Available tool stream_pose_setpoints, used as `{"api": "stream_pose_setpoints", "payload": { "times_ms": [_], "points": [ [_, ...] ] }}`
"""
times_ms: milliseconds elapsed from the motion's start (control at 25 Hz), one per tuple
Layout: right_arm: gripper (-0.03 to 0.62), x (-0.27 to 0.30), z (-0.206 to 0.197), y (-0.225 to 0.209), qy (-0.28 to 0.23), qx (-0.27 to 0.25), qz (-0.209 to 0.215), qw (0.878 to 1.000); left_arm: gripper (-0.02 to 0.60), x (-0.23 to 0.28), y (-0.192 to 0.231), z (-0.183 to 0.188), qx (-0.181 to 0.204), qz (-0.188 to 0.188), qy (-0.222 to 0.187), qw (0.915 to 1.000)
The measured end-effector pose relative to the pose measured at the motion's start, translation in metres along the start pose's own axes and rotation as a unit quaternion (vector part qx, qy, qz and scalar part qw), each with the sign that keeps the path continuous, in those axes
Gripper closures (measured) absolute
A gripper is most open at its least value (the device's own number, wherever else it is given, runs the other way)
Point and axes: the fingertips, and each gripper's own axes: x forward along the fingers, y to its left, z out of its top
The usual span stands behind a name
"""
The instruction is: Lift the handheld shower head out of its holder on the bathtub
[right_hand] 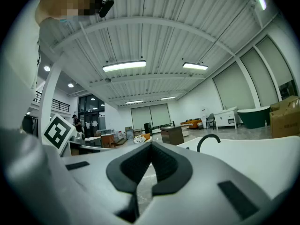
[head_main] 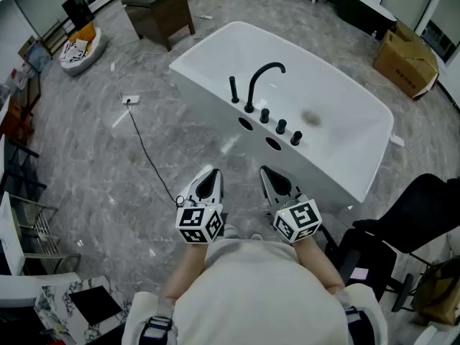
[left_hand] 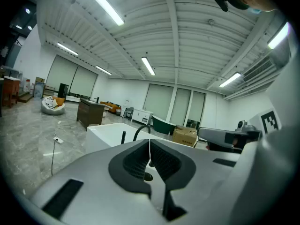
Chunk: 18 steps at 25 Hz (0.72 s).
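The white bathtub (head_main: 345, 157) stands on the grey floor ahead of me. On its near rim the black handheld shower head (head_main: 233, 90) stands upright in its holder, just left of the curved black spout (head_main: 262, 81) and a row of black knobs (head_main: 281, 126). My left gripper (head_main: 208, 184) and right gripper (head_main: 276, 183) hang side by side close to my body, well short of the tub, both shut and empty. In the left gripper view the shower head (left_hand: 123, 137) and spout (left_hand: 140, 131) show beyond the closed left gripper (left_hand: 150, 143). The right gripper (right_hand: 151, 146) sees the spout (right_hand: 208, 142).
A black cable runs from a floor socket (head_main: 130, 100) toward my feet. A black chair (head_main: 406, 225) sits at my right, a dark wooden cabinet (head_main: 159, 11) beyond the tub's left end, and a cardboard box (head_main: 405, 62) at far right. A white table (head_main: 43, 293) is at lower left.
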Motion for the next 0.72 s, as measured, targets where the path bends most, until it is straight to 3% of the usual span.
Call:
{"api": "stream_pose_setpoints", "payload": {
  "times_ms": [320, 720],
  "points": [
    [0.574, -0.024, 0.001, 0.022, 0.024, -0.005, 0.036, 0.999, 0.557, -0.029, -0.037, -0.013, -0.029, 0.014, 0.002, 0.9995],
    [0.574, -0.053, -0.008, 0.028, 0.034, -0.001, 0.061, 0.998, 0.557, -0.049, -0.044, -0.032, -0.048, 0.039, 0.008, 0.998]
  ]
}}
